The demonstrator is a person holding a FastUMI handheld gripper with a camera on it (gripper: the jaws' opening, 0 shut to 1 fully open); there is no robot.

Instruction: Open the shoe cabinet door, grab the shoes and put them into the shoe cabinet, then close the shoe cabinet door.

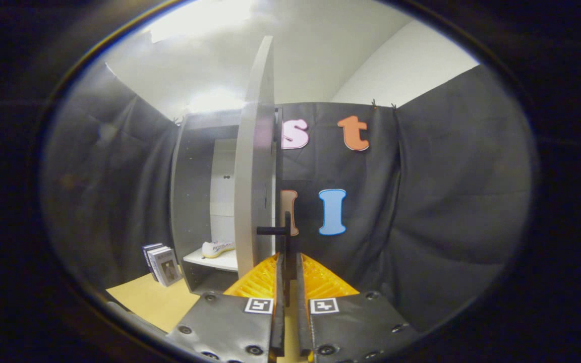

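Observation:
A grey shoe cabinet [194, 191] stands ahead and to the left with its door [254, 166] swung open, seen nearly edge-on. A dark bar handle [286, 229] sticks out from the door. My gripper [287, 262] is shut on that handle, whose vertical bar runs down between the two fingers. Inside the cabinet a white shoe [218, 248] lies on the white shelf [220, 261].
A few upright books [162, 264] stand on the tan floor [149, 300] left of the cabinet. Black cloth walls close in on the left, behind and right. A white wall and ceiling show above the cloth.

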